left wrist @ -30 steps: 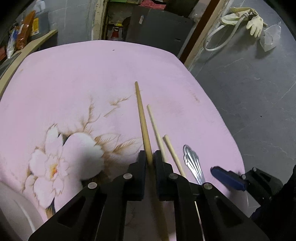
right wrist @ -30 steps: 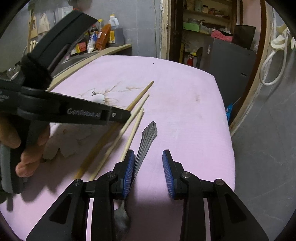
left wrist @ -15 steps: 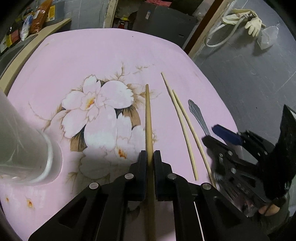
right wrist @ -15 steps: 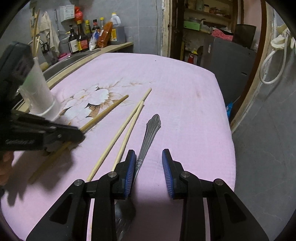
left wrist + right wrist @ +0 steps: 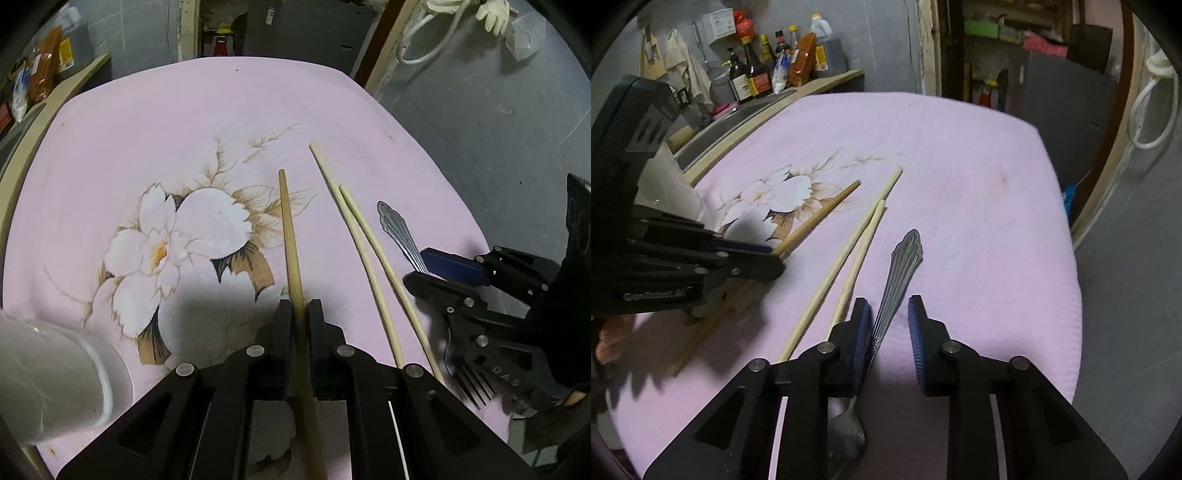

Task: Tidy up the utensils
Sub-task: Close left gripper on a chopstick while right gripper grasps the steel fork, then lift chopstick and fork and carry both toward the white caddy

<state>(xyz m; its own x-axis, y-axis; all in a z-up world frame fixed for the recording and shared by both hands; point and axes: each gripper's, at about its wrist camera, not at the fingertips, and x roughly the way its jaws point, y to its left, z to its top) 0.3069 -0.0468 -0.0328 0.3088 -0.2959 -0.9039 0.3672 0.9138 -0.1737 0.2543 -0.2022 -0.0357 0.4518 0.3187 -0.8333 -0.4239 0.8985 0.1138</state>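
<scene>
Gripping now: a darker chopstick [image 5: 291, 251] is pinched by the left gripper [image 5: 299, 314], beside the printed flower [image 5: 173, 243].
Right gripper [image 5: 888, 325]: closing, fork handle [image 5: 899, 273] between its jaws, one pad touching.

On the table [image 5: 979, 192], two thin chopsticks [image 5: 849, 254] lie side by side. The metal utensil [image 5: 897, 280] lies just right of them. A thicker chopstick [image 5: 816, 221] is to their left. A cup [image 5: 48, 380] stands far left, near the flower picture [image 5: 177, 243].
</scene>
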